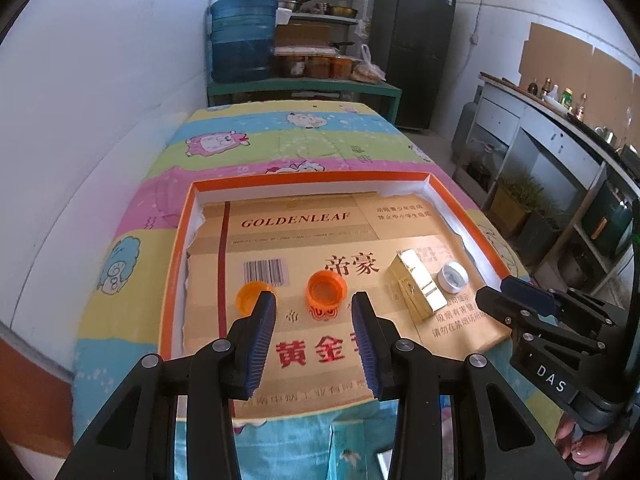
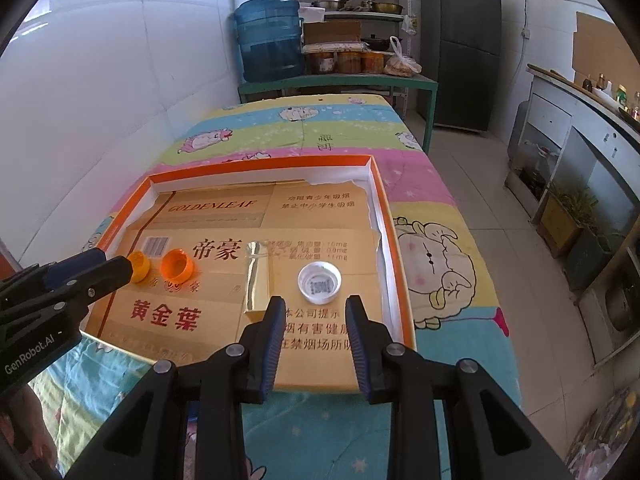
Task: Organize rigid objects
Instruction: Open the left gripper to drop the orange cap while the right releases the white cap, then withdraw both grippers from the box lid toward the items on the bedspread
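Both grippers hang empty over the orange tray.

Left gripper, jaws partly apart, points at the nearer orange cap; right gripper, narrower, faces the white cap. Between these caps lies one gold box, long axis running away. Two orange caps, one white.

Two orange caps, a white cap and a shiny gold box sit in an orange-rimmed tray on a striped cartoon-sheep cloth.
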The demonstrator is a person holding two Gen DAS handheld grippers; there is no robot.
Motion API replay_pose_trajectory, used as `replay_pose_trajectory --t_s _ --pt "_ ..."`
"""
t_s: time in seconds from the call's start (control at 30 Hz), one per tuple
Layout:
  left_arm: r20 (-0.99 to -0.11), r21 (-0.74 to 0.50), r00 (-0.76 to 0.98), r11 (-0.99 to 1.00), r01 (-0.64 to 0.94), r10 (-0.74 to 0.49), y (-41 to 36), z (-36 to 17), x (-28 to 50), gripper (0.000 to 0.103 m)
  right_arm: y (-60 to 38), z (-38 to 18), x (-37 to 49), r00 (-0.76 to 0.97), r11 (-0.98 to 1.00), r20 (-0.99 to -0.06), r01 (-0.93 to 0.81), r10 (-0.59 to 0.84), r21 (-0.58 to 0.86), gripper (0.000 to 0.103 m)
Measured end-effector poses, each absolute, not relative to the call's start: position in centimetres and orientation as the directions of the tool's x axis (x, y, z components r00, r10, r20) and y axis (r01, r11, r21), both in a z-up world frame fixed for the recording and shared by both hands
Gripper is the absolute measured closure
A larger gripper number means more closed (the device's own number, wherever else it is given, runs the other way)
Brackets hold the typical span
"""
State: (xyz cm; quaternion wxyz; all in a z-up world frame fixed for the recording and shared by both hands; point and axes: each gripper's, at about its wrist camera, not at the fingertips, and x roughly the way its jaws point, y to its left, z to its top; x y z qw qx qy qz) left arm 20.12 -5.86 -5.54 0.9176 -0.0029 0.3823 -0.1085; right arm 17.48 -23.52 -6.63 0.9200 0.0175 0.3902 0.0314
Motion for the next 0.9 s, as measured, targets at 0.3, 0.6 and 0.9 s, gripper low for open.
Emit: replay_pose_trajectory --t_s 0.3,0.6,0.9 --pt "-0.700 -0.098 0.684 0.977 0.192 -0.205 -4.8 -5.2 18.3 0.062 -22.7 -6.0 15.8 0.697 0.998 -0.714 -0.051 0.066 0.043 0.072" --pt "-0.697 -0.106 0.684 0.975 0.196 -0.213 -3.8 -4.9 16.6 0.062 -22.2 -5.5 14.0 0.698 0.998 -0.713 -0.057 0.061 0.029 0.072" --pt "-0.689 -0.114 0.692 0.975 0.191 -0.217 -3.4 -4.3 15.0 0.062 -21.6 -5.1 12.2 0.697 0.998 -0.715 -0.064 0.057 0.017 0.072"
